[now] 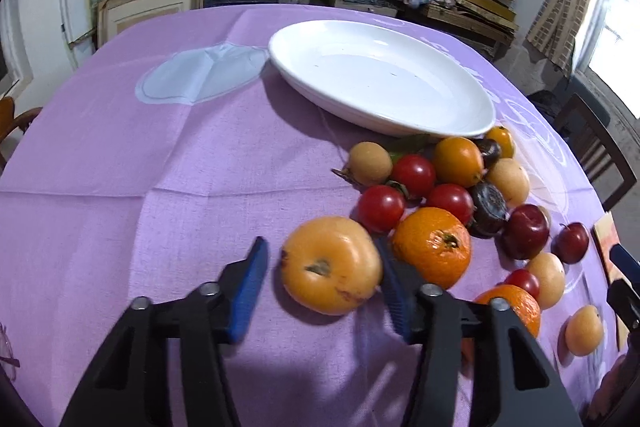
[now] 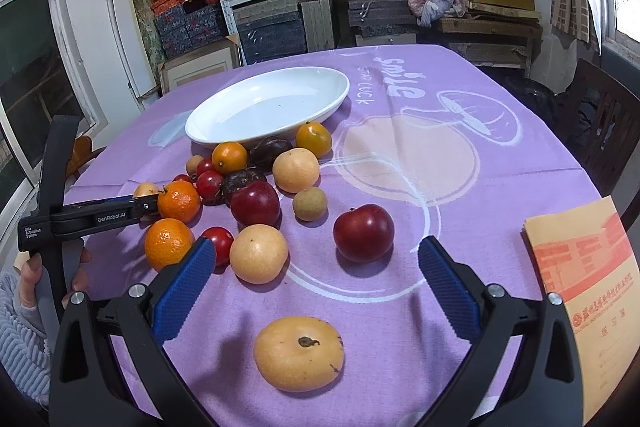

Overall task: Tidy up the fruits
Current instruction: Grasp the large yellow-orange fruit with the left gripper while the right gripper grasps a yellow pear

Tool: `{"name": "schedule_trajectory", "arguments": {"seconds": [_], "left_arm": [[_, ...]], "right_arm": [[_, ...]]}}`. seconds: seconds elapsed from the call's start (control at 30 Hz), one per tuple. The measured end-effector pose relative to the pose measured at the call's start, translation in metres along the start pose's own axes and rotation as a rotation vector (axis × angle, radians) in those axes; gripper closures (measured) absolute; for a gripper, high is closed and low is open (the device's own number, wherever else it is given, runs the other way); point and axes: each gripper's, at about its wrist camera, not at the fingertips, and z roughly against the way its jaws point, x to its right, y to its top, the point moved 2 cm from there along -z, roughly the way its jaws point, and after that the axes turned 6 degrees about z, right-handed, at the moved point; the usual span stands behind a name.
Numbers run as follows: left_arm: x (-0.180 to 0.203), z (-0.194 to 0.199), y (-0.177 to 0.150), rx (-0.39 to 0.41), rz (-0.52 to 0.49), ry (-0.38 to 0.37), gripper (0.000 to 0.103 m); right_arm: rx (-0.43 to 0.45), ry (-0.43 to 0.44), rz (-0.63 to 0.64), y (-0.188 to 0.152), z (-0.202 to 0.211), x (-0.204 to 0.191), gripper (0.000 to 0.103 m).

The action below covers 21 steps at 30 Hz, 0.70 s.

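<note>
Persimmon (image 1: 331,265) looks soft, smooth and bruisable: take it gently across its widest part. Left hand-held gripper (image 1: 324,281) brackets it, jaws apart; right hand-held gripper (image 2: 316,291) gapes wide, holding nothing.

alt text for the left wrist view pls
The left gripper is open, its blue fingers either side of a yellow-orange fruit on a purple tablecloth. Tangerines, tomatoes and plums crowd its right; an empty white plate lies beyond.

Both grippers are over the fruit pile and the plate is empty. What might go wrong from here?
The left gripper straddles a yellow-orange fruit with its right finger wedged against a mandarin, which could get nudged into the pile. The right gripper is open above a pale yellow fruit; round fruit could roll.
</note>
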Motion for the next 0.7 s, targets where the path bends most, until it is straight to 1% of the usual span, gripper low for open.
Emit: {"name": "schedule_trajectory", "arguments": {"seconds": [0.17, 0.23, 0.33, 0.4, 0.53, 0.6, 0.67, 0.7], "left_arm": [[0.011, 0.001, -0.006, 0.013, -0.088, 0.051, 0.058], [0.012, 0.002, -0.005, -0.005, -0.109, 0.055, 0.058], [0.008, 0.005, -0.004, -0.032, -0.128, 0.087, 0.058], [0.002, 0.012, -0.005, -0.021, -0.111, 0.101, 0.058], [-0.013, 0.025, -0.013, 0.040, -0.031, 0.078, 0.058], [-0.016, 0.023, -0.017, 0.044, -0.004, 0.069, 0.058], [-0.018, 0.023, -0.019, 0.035, -0.005, 0.074, 0.058], [-0.017, 0.026, -0.020, 0.045, -0.006, 0.070, 0.058]], "right_arm": [[-0.005, 0.003, 0.002, 0.000, -0.002, 0.000, 0.004], [-0.013, 0.006, 0.006, 0.000, -0.003, 0.000, 0.004], [-0.044, 0.019, 0.025, -0.002, -0.005, -0.001, 0.004], [-0.076, 0.019, 0.061, -0.009, -0.001, -0.002, 0.004], [-0.152, 0.024, 0.107, -0.034, 0.010, -0.002, 0.004], [-0.153, 0.035, 0.107, -0.041, 0.018, -0.002, 0.004], [-0.132, 0.034, 0.119, -0.043, 0.023, -0.004, 0.004], [-0.129, 0.026, 0.127, -0.042, 0.022, -0.006, 0.004]]}}
